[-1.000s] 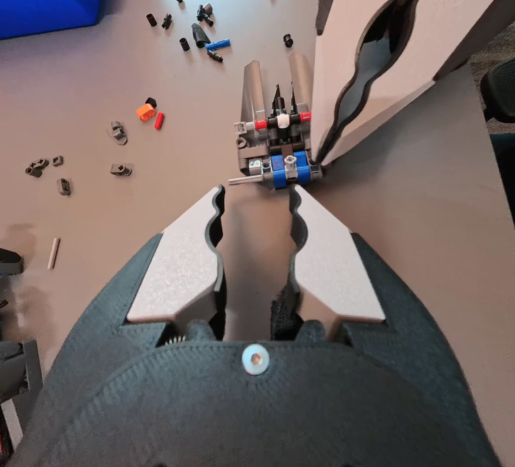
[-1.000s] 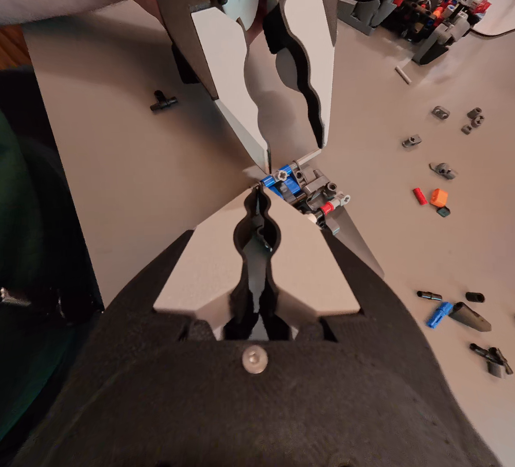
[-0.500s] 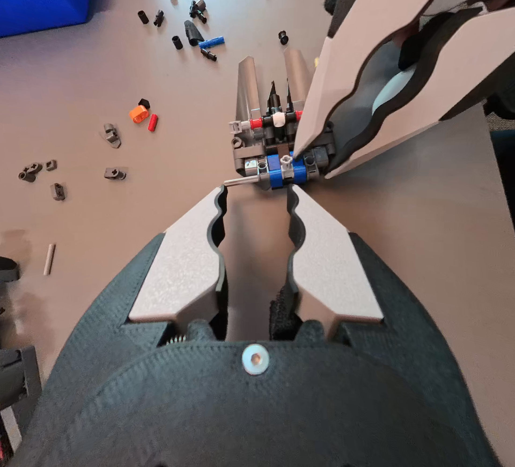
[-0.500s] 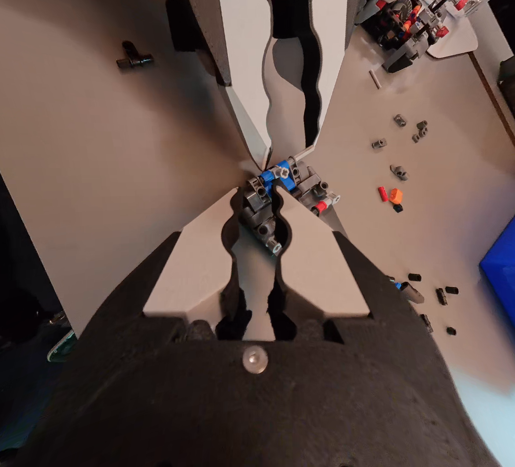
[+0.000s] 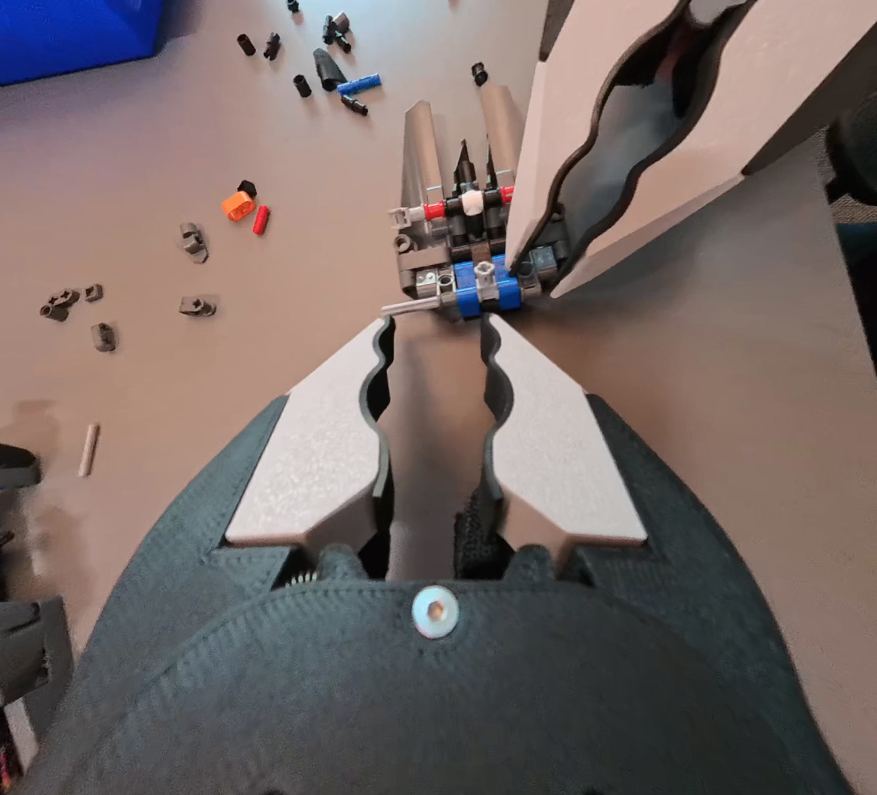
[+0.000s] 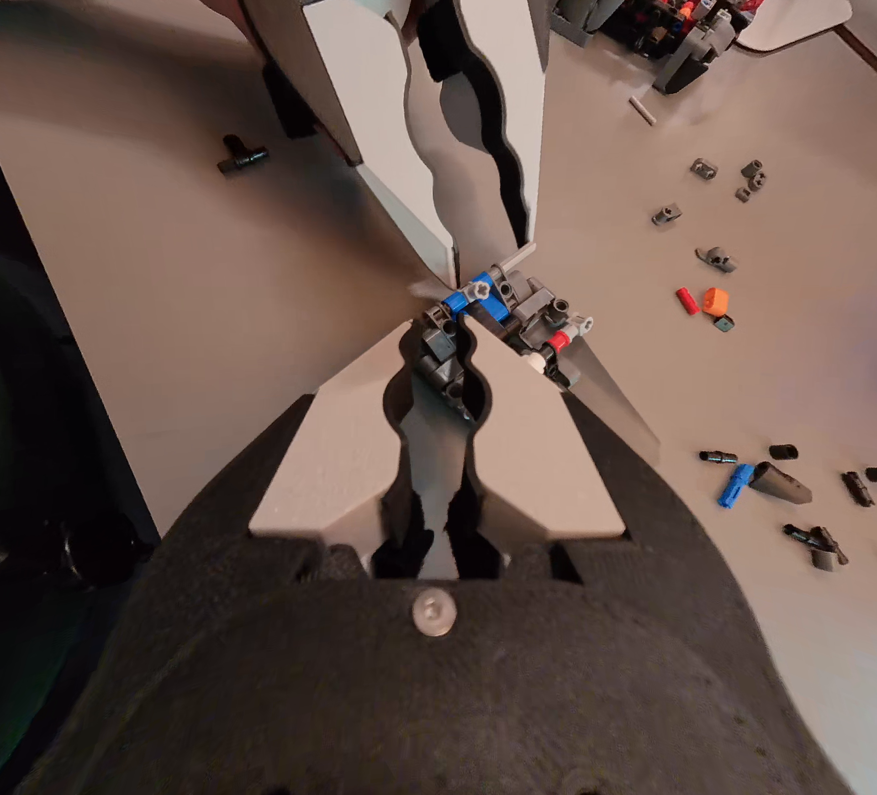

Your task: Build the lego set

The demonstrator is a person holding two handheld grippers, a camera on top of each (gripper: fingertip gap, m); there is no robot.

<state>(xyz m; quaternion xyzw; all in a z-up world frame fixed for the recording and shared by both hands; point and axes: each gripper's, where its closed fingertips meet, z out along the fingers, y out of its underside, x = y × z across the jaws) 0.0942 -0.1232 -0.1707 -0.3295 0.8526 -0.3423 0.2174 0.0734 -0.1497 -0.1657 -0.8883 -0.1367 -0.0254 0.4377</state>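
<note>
The right gripper (image 6: pixel 434 321) has its fingers straddling the grey end of the model (image 6: pixel 503 312), narrowed around it — whether they truly pinch it I cannot tell, though the aim seems to be bracing it on the table (image 6: pixel 237 321). The left gripper (image 5: pixel 436 324) is empty, fingers apart, tips just short of the model's blue blocks (image 5: pixel 484 290), likely poised to press there. Loose pieces (image 5: pixel 239 207) lie scattered well off to the side — within reach, clear of the work.

Left gripper (image 5: pixel 436 326): 2 pale grey fingers (image 5: pixel 327 435), wavy black inner edges, textured black body, 1 silver screw (image 5: pixel 435 612). Right gripper (image 6: pixel 434 321): same build, silver screw (image 6: pixel 434 614).
</note>
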